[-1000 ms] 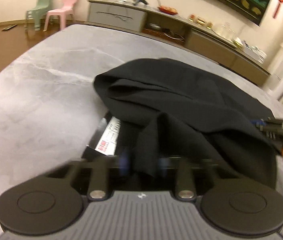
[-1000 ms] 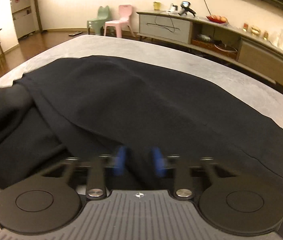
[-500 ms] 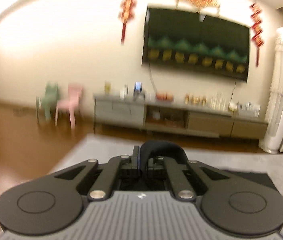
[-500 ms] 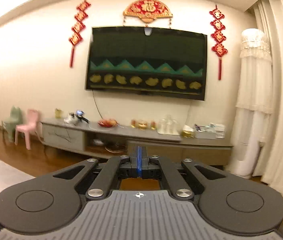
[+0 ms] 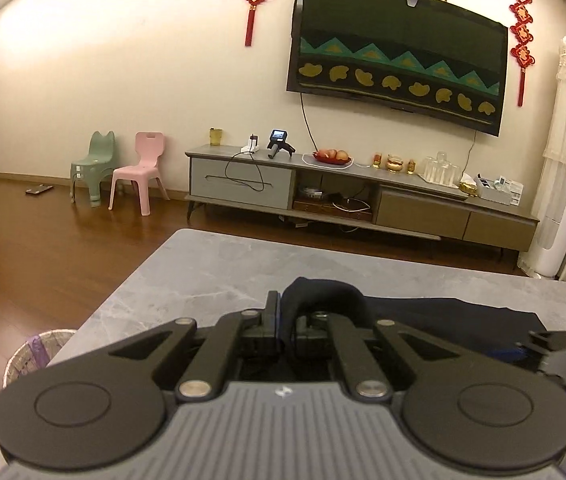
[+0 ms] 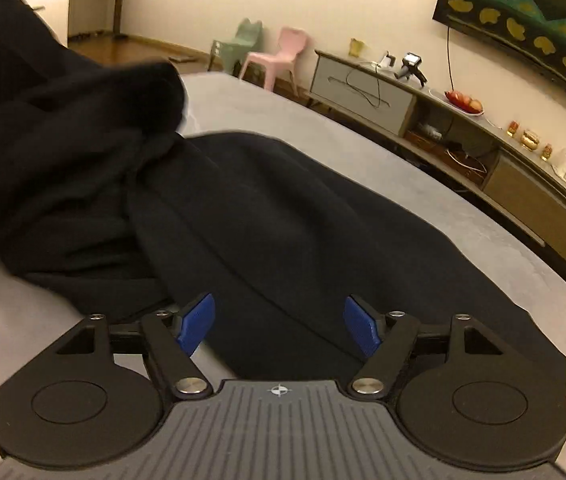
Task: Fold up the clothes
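1. Left wrist view: the left gripper [image 5: 289,322] is pressed together on a fold of the black garment [image 5: 323,292], which bulges up between its fingers. More of the cloth lies flat to the right on the grey table [image 5: 211,272].
2. Right wrist view: the right gripper [image 6: 279,320] is spread wide, its blue pads [image 6: 197,320] apart and holding nothing, low over the black garment [image 6: 283,220] spread on the grey table [image 6: 463,232]. At the upper left the cloth rises in a bunched heap.
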A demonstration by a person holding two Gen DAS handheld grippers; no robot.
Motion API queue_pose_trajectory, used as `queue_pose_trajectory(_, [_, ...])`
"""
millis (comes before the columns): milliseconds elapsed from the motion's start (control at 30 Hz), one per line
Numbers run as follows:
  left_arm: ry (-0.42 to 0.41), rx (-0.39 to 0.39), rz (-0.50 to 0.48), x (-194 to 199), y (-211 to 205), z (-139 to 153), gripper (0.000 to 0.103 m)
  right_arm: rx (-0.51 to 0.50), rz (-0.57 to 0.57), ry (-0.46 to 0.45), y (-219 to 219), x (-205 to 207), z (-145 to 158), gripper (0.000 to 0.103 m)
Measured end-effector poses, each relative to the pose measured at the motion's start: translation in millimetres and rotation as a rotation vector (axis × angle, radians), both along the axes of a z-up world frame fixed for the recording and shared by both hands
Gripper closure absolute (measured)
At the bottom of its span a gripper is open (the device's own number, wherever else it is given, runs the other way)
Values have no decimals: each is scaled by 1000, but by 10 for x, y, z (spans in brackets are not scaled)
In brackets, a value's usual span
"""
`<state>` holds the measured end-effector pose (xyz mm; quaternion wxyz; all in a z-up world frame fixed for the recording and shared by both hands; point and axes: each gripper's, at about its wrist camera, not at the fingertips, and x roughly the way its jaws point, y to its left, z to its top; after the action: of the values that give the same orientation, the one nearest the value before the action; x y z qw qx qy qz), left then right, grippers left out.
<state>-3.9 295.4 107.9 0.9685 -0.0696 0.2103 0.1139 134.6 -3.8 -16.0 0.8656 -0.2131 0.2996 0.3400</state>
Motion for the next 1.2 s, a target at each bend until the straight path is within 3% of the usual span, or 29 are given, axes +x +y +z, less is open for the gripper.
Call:
queue_pose_trajectory(67, [-25,-7,5,-48,71,31,100,-20,-30,15,71,159,-77,33])
queue_pose_trajectory(100, [-47,-15,13,-76,114,58,100,-33,-49,34,16,279,-109,46])
queue_pose_trajectory(133, [-69,-23,21,-104,155,86,100,-22,-70,50,-28,358,-140,79])
queue_pose_trajectory(167, [-91,-27,26,-135,180,125,100,-18,-95,62,-70,434,-168,101])
queue_pose_trajectory(233, [-135,-29,32,-195,220,221,100,-77,-161,14,-97,521,-191,103])
queue_pose_trajectory(300, [-191,-13,15,-254,212,356,100,-66,-226,-12,-337,568,-92,103])
queue_pose_trajectory(533, [-391,75,-54,-331,59,945,100,-18,-471,-164,-1411,736,571,103])
queue_pose_trajectory(633, [-397,75,-52,-142,8,1064,100,38,-325,-53,-1458,573,547,99])
queue_pose_trajectory(667, [-393,82,-52,-85,-19,1087,100,56,-254,-3,-1419,486,487,76])
queue_pose_trajectory(700, [-390,88,-52,-33,-47,1108,100,55,-196,35,-1353,383,385,38])
queue_pose_trajectory(733, [-386,94,-57,-15,-80,1113,100,44,-158,35,-1302,294,277,20])
queue_pose_trajectory(767, [-383,99,-61,2,-114,1118,100,30,-122,34,-1252,213,168,19])
queue_pose_trajectory(900, [-387,119,-59,-9,-156,1164,100,-61,-135,-2,-1125,266,-215,21])
queue_pose_trajectory(967, [-397,129,-49,-51,-137,1198,100,7,-153,30,-1175,413,-249,36])
queue_pose_trajectory(1000, [-402,133,-43,-73,-127,1216,100,48,-167,59,-1195,504,-243,81])
queue_pose_trajectory(1033, [-407,138,-38,-94,-117,1233,100,65,-192,69,-1214,566,-205,98])
queue_pose_trajectory(1100, [-417,147,-27,-136,-97,1267,100,91,-218,37,-1199,629,-79,99])
queue_pose_trajectory(1200, [-432,161,-11,-199,-67,1318,100,164,-307,-115,-1514,539,481,101])
